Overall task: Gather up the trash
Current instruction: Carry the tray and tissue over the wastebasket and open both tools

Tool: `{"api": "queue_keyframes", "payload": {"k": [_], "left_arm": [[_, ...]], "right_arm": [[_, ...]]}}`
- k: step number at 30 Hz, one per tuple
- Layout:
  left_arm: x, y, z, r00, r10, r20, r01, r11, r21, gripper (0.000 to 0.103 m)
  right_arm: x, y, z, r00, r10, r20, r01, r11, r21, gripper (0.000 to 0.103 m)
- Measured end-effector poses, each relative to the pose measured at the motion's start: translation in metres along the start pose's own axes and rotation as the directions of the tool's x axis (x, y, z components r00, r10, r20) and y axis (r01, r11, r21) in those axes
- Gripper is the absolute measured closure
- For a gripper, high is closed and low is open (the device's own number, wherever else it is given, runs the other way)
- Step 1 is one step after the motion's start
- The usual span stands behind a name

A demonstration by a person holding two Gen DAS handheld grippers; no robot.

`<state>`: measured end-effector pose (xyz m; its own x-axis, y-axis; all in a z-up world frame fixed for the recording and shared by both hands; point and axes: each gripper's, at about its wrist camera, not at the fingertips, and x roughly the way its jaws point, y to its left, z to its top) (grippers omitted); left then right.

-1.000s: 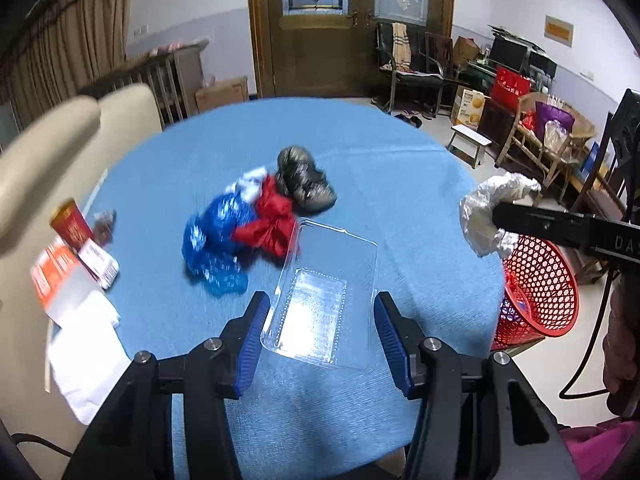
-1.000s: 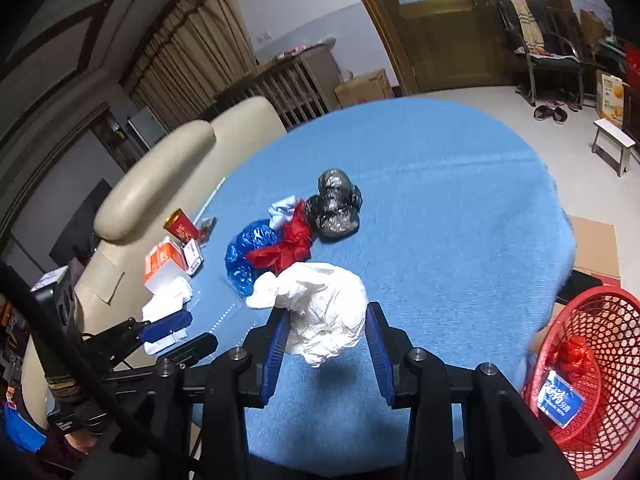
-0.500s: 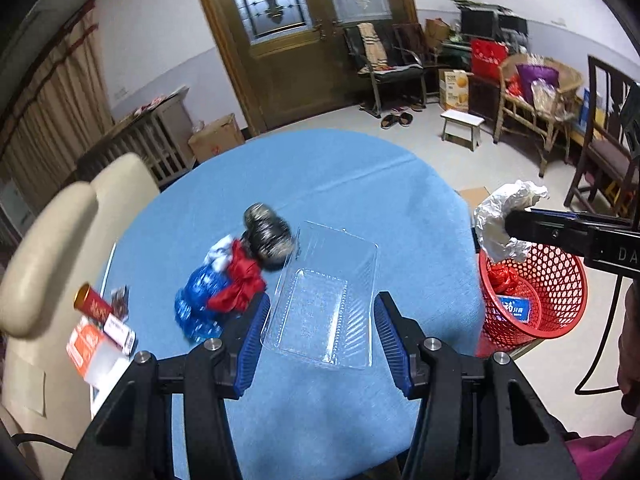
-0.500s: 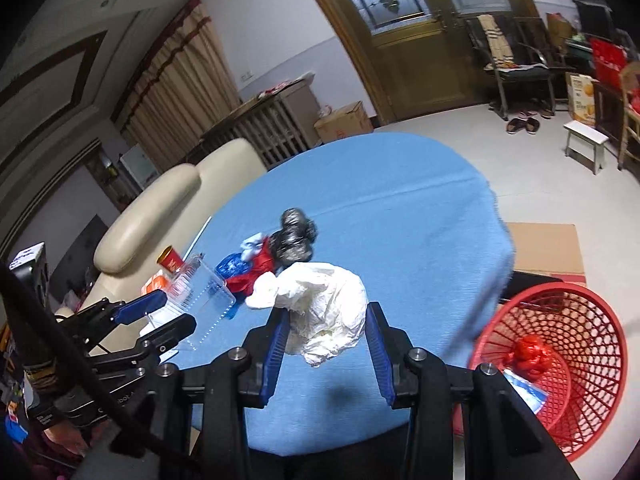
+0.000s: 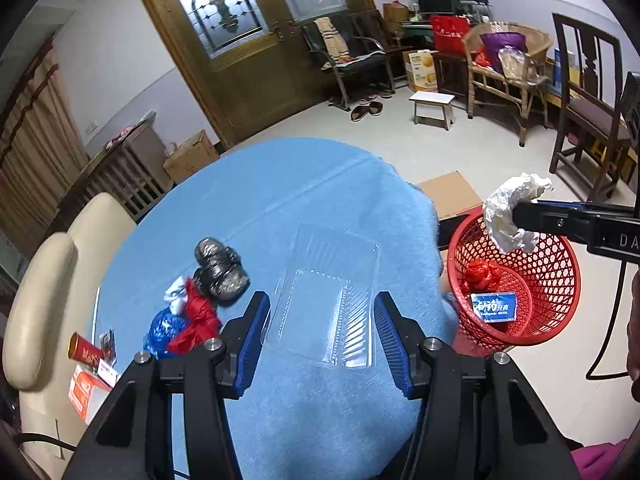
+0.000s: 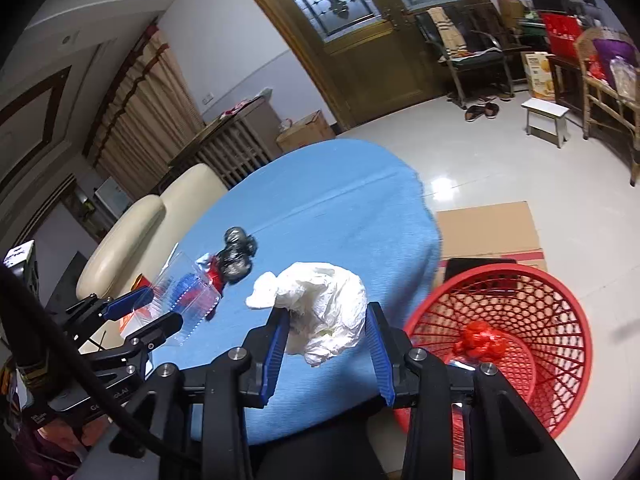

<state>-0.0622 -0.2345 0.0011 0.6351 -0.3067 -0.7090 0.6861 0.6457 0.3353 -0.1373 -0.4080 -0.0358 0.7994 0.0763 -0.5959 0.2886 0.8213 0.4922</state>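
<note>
Two claws are both loaded. The left claw (image 5: 320, 320) grips a clear plastic tray (image 5: 324, 300) between its blue pads, raised above the blue worktop (image 5: 280, 200). The right claw (image 6: 326, 334) pinches a crumpled white paper wad (image 6: 324, 308), with the red basket (image 6: 552, 320) on the floor just to its right and below. Left of the left claw, black, red and blue bag scraps (image 5: 200, 300) lie bunched on the worktop.
</note>
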Motion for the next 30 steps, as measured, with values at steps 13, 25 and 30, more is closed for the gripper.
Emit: {"api": "queue_keyframes", "payload": {"k": [13, 25, 30], "left_arm": [[0.012, -0.042, 0.026, 1.0, -0.014, -0.002, 0.015, 0.996, 0.085, 0.047], [0.033, -0.091, 0.054, 0.996, -0.09, -0.016, 0.092, 0.983, 0.159, 0.047], [0.044, -0.104, 0.058, 0.991, -0.127, -0.047, 0.133, 0.978, 0.161, 0.047]], "right_arm": [[-0.021, -0.05, -0.001, 0.998, -0.057, 0.022, 0.056, 0.996, 0.072, 0.061], [-0.042, -0.1, -0.005, 0.991, -0.128, 0.03, 0.121, 0.979, 0.165, 0.061], [-0.045, -0.112, -0.007, 0.989, -0.144, 0.024, 0.137, 0.971, 0.194, 0.06]]}}
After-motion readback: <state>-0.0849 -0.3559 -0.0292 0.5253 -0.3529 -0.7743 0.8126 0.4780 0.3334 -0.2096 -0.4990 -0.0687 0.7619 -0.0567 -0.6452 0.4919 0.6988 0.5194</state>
